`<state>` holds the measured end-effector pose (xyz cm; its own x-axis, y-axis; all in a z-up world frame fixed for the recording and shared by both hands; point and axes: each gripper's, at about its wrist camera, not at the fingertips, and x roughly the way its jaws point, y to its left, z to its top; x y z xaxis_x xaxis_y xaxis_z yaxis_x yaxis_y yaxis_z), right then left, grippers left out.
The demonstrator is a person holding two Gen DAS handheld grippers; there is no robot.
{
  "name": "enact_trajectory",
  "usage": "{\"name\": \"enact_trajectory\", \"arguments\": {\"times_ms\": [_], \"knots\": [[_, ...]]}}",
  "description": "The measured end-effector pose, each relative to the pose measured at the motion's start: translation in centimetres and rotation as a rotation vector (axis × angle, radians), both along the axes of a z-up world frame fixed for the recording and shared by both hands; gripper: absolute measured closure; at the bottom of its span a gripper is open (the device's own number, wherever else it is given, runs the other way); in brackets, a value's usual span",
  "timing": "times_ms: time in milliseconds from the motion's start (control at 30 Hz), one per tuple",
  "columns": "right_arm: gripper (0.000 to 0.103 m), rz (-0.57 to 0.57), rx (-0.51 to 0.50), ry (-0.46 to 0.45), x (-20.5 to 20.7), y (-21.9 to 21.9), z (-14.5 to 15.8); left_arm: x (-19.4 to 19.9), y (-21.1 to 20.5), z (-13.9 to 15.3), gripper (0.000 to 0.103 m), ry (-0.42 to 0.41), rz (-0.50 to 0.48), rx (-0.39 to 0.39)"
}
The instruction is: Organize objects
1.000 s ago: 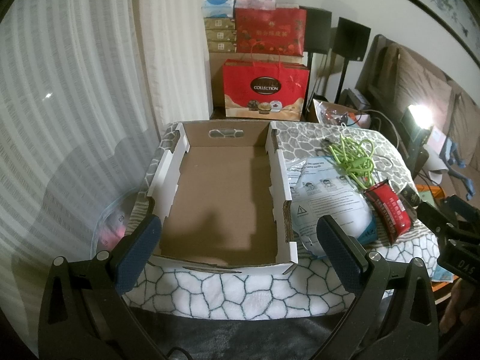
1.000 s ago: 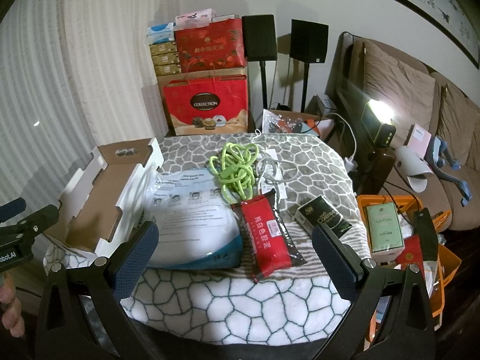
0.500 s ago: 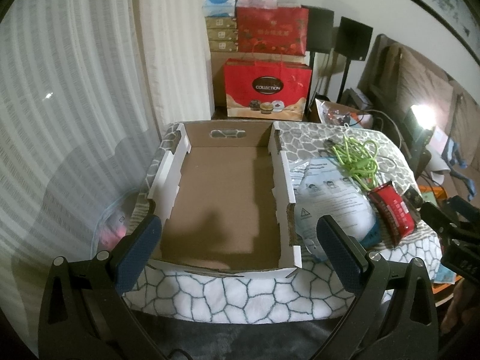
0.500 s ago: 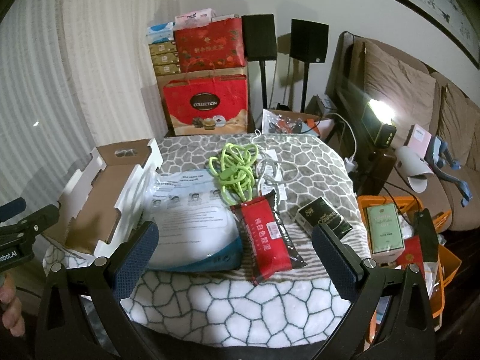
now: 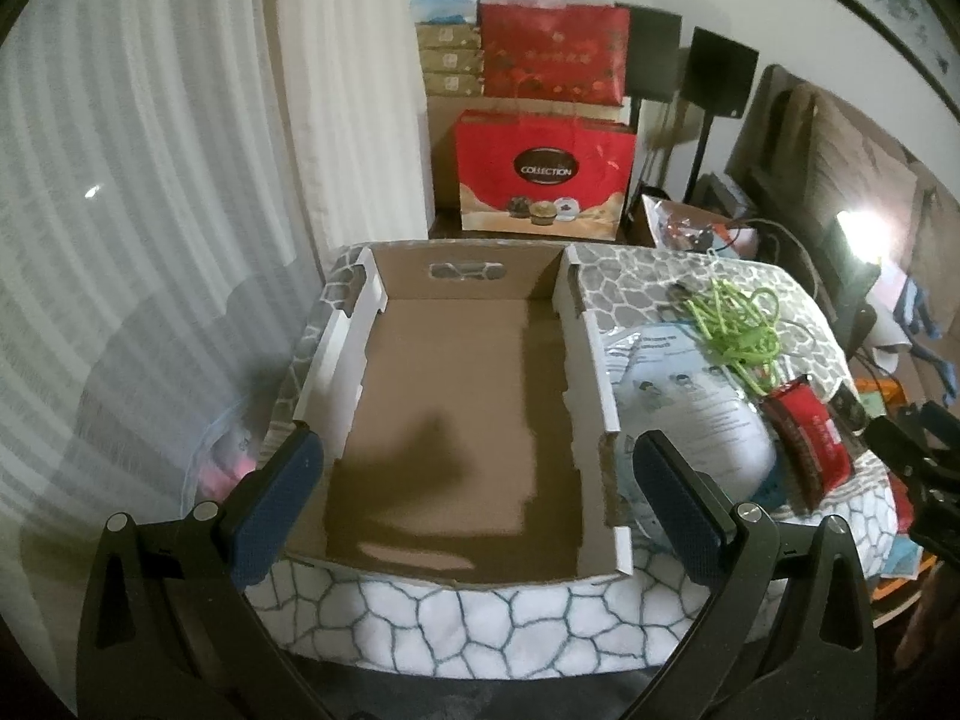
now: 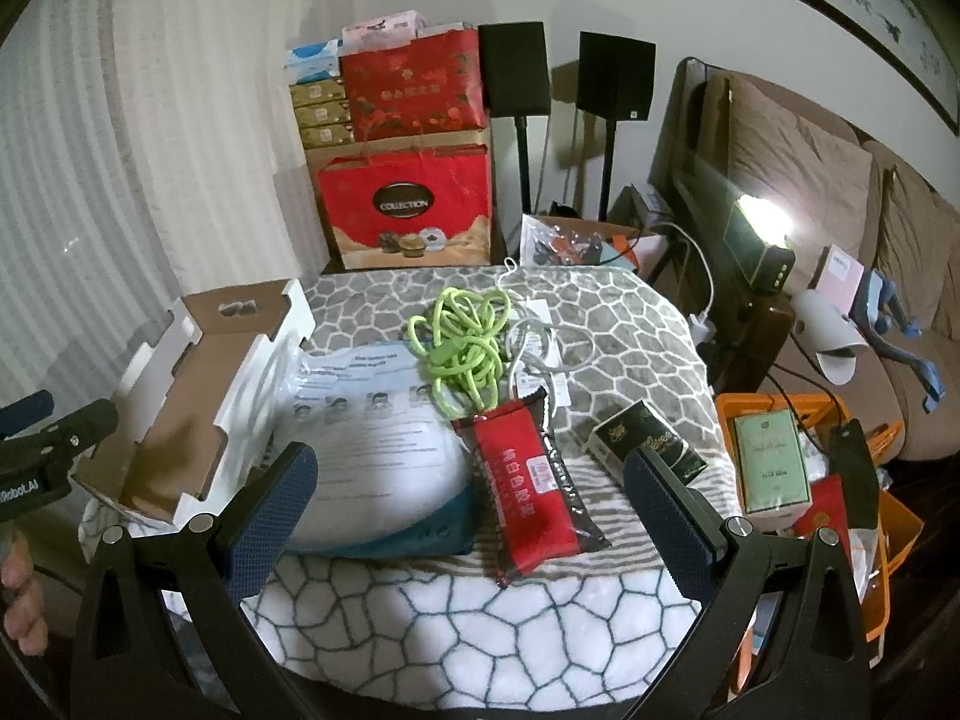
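The left hand-held gripper (image 5: pixel 474 495) hangs wide open with nothing between its fingers, over the near end of the box (image 5: pixel 456 420), an open cardboard tray on the left side of the worktop (image 6: pixel 468 618), which is draped in a stone-pattern blanket. Just right of the box lies a white pouch (image 6: pixel 384 456). A tangled green cord (image 6: pixel 465 348) sits behind it, with a red packet (image 6: pixel 528 498) in front of the cord and overlapping the pouch's right edge. A dark carton (image 6: pixel 645 441) lies further right. The right hand-held gripper (image 6: pixel 471 513) is also spread wide and holds nothing, hovering above the pouch and packet.
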<state>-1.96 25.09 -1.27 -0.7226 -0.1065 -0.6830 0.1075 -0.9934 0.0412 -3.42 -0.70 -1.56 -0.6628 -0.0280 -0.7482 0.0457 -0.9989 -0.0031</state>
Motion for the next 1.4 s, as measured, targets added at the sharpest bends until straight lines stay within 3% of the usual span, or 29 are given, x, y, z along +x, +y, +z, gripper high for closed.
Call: {"name": "enact_trajectory", "arguments": {"times_ms": [367, 667, 900, 1200, 1267, 1400], "knots": [[0.0, -0.027, 0.009, -0.053, -1.5, 1.8, -2.2, -2.9, -1.4, -2.1, 0.0, -0.047, -0.003, 0.026], [0.001, -0.043, 0.051, -0.11, -3.9, 3.2, -5.2, -5.9, -3.7, -3.4, 0.0, -0.08, 0.027, 0.004], [0.007, -0.031, 0.064, -0.148, -5.0, 3.3, -6.4, -8.4, -6.5, -5.6, 0.0, -0.146, 0.05, -0.023], [0.015, -0.02, 0.07, -0.176, -5.8, 3.0, -7.2, -9.9, -8.7, -6.8, 0.0, -0.167, 0.059, -0.03], [0.018, -0.016, 0.068, -0.184, -6.0, 3.0, -7.5, -10.2, -9.0, -7.0, 0.002, -0.176, 0.056, -0.035], [0.025, -0.009, 0.068, -0.201, -6.4, 2.8, -8.0, -11.1, -9.6, -7.8, 0.031, -0.223, 0.05, -0.045]]}}
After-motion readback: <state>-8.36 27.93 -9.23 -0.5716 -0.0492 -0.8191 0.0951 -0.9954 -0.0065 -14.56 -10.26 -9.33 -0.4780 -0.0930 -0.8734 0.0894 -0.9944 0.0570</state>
